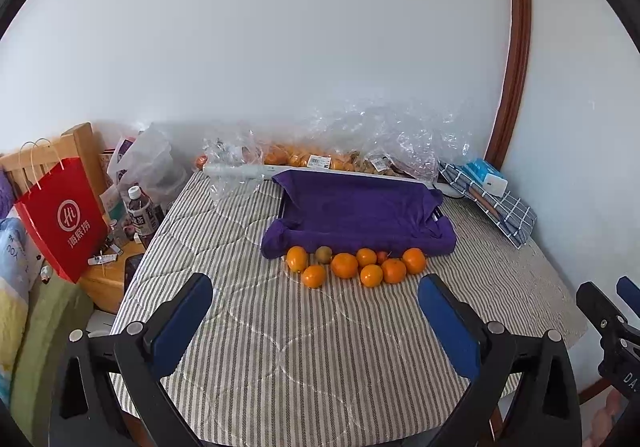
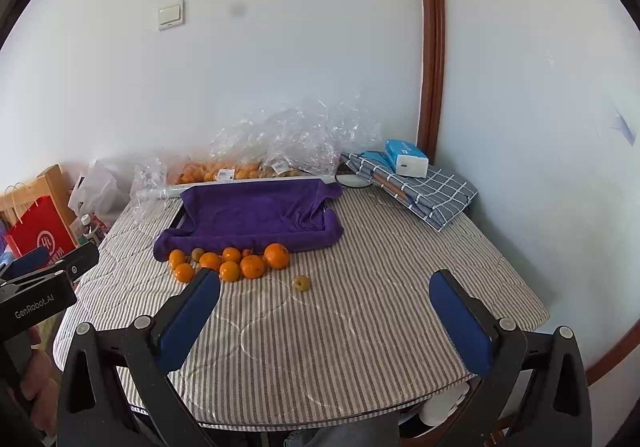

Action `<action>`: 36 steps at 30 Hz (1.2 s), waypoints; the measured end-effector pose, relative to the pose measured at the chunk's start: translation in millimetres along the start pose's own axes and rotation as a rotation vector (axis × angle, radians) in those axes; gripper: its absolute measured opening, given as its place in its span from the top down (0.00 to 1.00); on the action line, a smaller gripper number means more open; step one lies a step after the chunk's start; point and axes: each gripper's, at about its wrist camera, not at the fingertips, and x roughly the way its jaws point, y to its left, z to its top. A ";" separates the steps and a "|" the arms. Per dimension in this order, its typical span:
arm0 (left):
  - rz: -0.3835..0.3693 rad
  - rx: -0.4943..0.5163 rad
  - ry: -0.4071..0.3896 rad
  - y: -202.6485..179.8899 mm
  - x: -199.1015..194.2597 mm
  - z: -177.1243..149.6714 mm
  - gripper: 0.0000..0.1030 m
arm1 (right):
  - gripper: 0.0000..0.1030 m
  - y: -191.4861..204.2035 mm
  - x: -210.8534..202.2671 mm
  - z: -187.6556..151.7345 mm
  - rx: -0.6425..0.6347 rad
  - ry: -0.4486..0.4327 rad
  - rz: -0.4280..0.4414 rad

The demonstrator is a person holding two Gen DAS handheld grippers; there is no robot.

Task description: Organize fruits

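Oranges (image 1: 352,265) clustered on striped counter (image 1: 280,347), touching near edge of purple towel (image 1: 360,215), far ahead of my left claw (image 1: 316,323), released, empty. Small yellow-green fruit (image 2: 302,283) alone, right of cluster, ahead between spread fingers of my right claw (image 2: 324,323), also empty. Bagged fruit (image 1: 304,159) by far wall.
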 end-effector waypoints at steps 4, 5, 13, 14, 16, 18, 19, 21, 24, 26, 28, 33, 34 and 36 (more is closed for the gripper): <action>0.007 0.004 0.005 0.1 0.6 3.4 0.00 | 0.00 3.4 -1.3 0.5 -0.012 -0.003 -0.002; 0.007 0.002 0.005 0.8 0.4 4.1 0.00 | 0.00 3.5 -1.4 0.8 -0.012 -0.004 0.000; 0.010 -0.010 0.007 4.3 2.2 6.1 0.00 | 0.00 7.1 0.3 1.2 -0.013 -0.002 -0.003; 0.013 -0.013 0.010 4.2 3.1 6.3 0.00 | 0.00 7.8 0.6 1.4 -0.015 -0.002 -0.004; 0.017 -0.013 0.018 3.9 3.2 5.2 0.00 | 0.00 8.0 1.5 1.5 -0.013 0.000 -0.007; 0.016 -0.003 0.010 3.0 1.8 4.2 0.00 | 0.00 8.0 1.7 1.8 -0.013 0.000 -0.004; 0.020 -0.002 0.007 2.9 1.4 4.6 0.00 | 0.00 8.2 1.7 1.7 -0.013 0.000 -0.004; 0.021 -0.008 0.009 3.7 1.4 6.0 0.00 | 0.00 8.5 2.1 2.4 -0.014 0.001 -0.006; 0.018 -0.012 0.005 4.0 0.6 7.0 0.00 | 0.00 8.2 2.0 3.2 -0.010 0.000 -0.005; 0.019 -0.015 0.003 7.1 -1.0 4.3 0.00 | 0.00 8.8 2.1 3.3 -0.011 -0.001 -0.006; 0.016 -0.017 0.003 7.0 -1.0 4.2 0.00 | 0.00 9.2 2.0 3.5 -0.010 0.000 -0.006; 0.018 -0.017 0.001 8.9 -2.5 2.6 0.00 | 0.00 10.3 1.7 3.8 -0.010 -0.001 -0.006; 0.018 -0.017 0.001 8.9 -2.4 2.8 0.00 | 0.00 10.4 1.9 3.9 -0.010 0.000 -0.006; 0.018 -0.018 0.001 8.8 -2.4 2.9 0.00 | 0.00 10.6 1.5 3.6 -0.009 -0.001 -0.006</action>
